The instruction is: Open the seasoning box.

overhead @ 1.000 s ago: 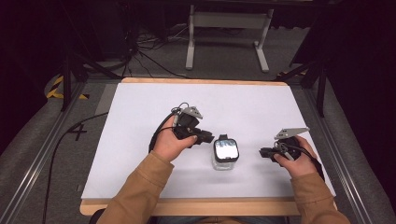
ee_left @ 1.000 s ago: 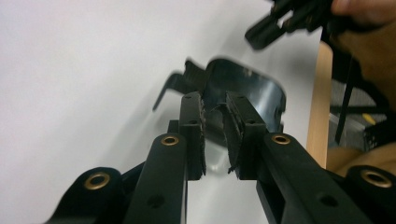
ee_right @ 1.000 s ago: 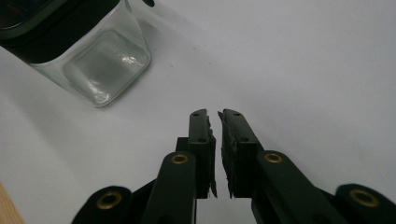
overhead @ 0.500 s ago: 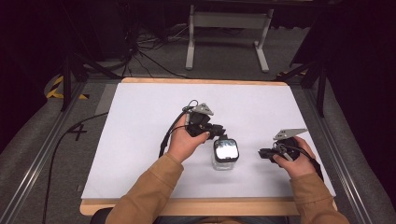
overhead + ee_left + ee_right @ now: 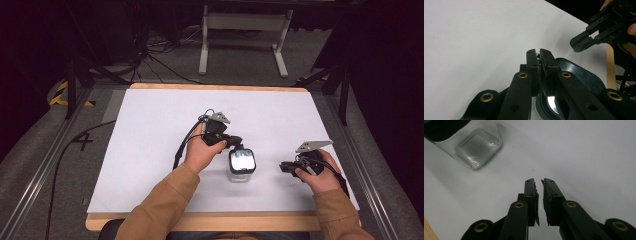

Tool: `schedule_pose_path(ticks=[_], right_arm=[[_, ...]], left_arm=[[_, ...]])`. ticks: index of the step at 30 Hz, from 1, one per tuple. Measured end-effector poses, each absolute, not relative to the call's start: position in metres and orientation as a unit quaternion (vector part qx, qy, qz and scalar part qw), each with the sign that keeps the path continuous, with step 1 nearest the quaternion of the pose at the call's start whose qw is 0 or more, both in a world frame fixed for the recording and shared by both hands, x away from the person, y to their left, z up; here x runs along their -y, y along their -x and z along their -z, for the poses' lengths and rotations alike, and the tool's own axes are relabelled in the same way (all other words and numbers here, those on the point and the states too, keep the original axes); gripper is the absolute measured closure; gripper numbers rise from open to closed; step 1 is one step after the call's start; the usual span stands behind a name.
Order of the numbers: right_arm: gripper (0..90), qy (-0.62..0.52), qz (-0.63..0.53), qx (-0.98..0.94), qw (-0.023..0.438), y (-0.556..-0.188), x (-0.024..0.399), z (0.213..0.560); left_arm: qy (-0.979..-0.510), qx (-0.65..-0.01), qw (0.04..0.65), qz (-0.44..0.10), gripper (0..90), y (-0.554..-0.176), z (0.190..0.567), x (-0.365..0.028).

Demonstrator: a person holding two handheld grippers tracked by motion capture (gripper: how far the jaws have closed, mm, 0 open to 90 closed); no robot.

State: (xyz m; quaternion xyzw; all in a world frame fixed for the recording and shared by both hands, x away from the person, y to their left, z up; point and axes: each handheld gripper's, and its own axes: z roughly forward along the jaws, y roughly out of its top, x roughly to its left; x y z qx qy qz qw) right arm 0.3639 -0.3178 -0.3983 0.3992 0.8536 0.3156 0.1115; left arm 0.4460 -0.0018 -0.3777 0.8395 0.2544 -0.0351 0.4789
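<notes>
The glass jar (image 5: 242, 170) is standing near the desk's (image 5: 150, 120) front edge, right of centre, black lid (image 5: 242, 160) on. The left tool (image 5: 231, 142), jaws just closing to nearly together with nothing visible between them, is hovering over the lid's rear edge. The right tool (image 5: 284, 167), narrow and empty, is waiting beside the jar. Best to steady the glass before working the lid.

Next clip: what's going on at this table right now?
A person works at a white-topped table with a gripper in each hand. The left gripper sits at the black lid of a clear glass jar; its jaws have just been closing and now stand together over the lid's edge, with nothing visibly clamped between them. The right gripper hangs beside the jar, apart from it, jaws a narrow slit apart and empty.
</notes>
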Motion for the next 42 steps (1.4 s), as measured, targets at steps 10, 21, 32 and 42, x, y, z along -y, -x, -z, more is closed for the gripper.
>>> schedule_pose_path(ticks=[10, 21, 32, 42], right_arm=[[82.0, -0.390, -0.317, -0.858, 0.110, -0.363, 0.311, 0.398], [83.0, -0.346, -0.361, -0.861, 0.091, -0.354, 0.291, 0.386], [86.7, -0.307, -0.378, -0.871, 0.071, -0.345, 0.271, 0.378], [88.3, -0.287, -0.389, -0.873, 0.060, -0.341, 0.259, 0.377]], left_arm=[[-0.839, -0.254, 0.480, 0.034, 89.6, -0.447, 0.378, 0.001], [-0.837, -0.254, 0.483, 0.038, 89.6, -0.448, 0.379, 0.001], [-0.834, -0.254, 0.488, 0.041, 89.5, -0.449, 0.380, 0.001], [-0.832, -0.256, 0.489, 0.046, 89.5, -0.450, 0.381, 0.001]])
